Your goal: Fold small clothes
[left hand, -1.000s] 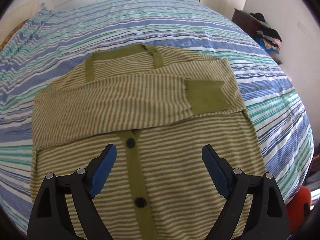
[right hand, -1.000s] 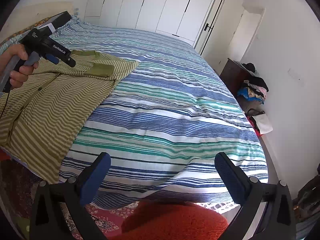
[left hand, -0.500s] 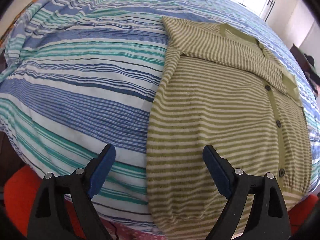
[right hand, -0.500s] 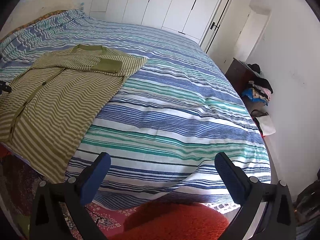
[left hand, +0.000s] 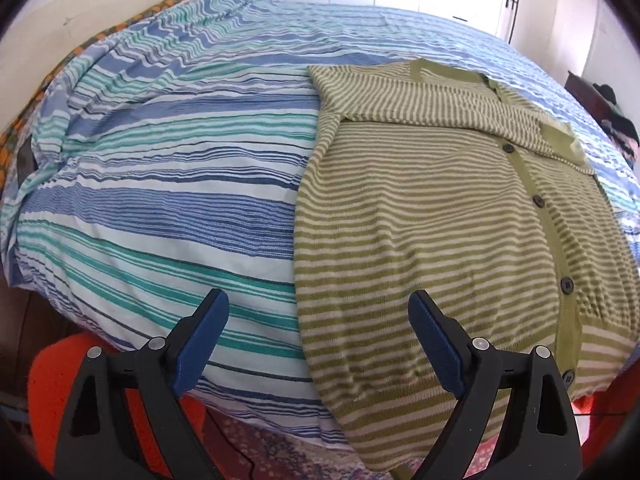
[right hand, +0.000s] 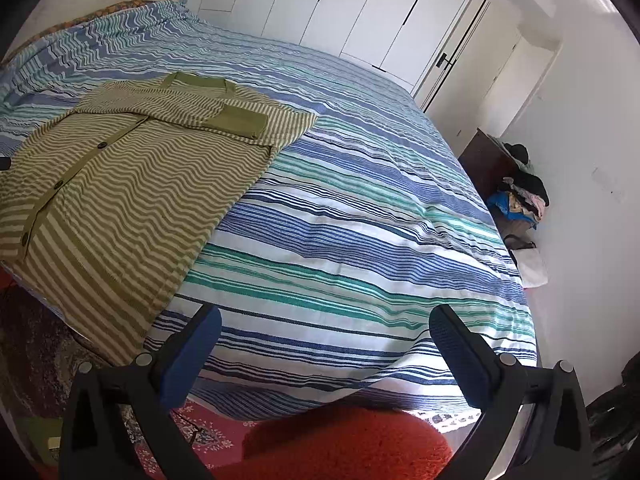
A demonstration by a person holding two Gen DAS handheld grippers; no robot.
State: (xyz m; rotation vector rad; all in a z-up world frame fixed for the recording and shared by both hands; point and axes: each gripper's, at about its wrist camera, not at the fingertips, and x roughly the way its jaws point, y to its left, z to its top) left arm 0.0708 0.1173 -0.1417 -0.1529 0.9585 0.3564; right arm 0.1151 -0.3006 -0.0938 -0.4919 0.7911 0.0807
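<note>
Since half a second ago the left gripper (left hand: 318, 314) has drawn back a little and levelled out, so the headboard end of the bed now shows in its view; the right wrist view has barely changed.

At the far left of the left wrist view, an orange patterned cloth (left hand: 24, 128) peeks out beside the blue, teal and white striped duvet (left hand: 168, 184), which covers the whole bed. The left gripper hangs over the near edge of the bed with its blue-padded fingers (left hand: 202, 338) spread wide, holding nothing; the cardigan's left side edge lies between them. To the right lies the green-and-cream striped cardigan (left hand: 432, 232), flat on the duvet, buttoned down its olive placket (left hand: 540, 216), hem towards the camera and hanging slightly over the bed edge. One sleeve is folded across the chest, its olive cuff (left hand: 560, 138) lying near the cardigan's right side.

In the right wrist view the cardigan (right hand: 132, 184) sits at the left part of the bed, well apart from the right gripper (right hand: 326, 344). That gripper is also spread wide and empty, above an orange-red rug (right hand: 340, 444) at the foot of the bed. Farther right stand white wardrobe doors (right hand: 340, 8) and a dark dresser (right hand: 490, 164) with a heap of clothes (right hand: 520, 196).
</note>
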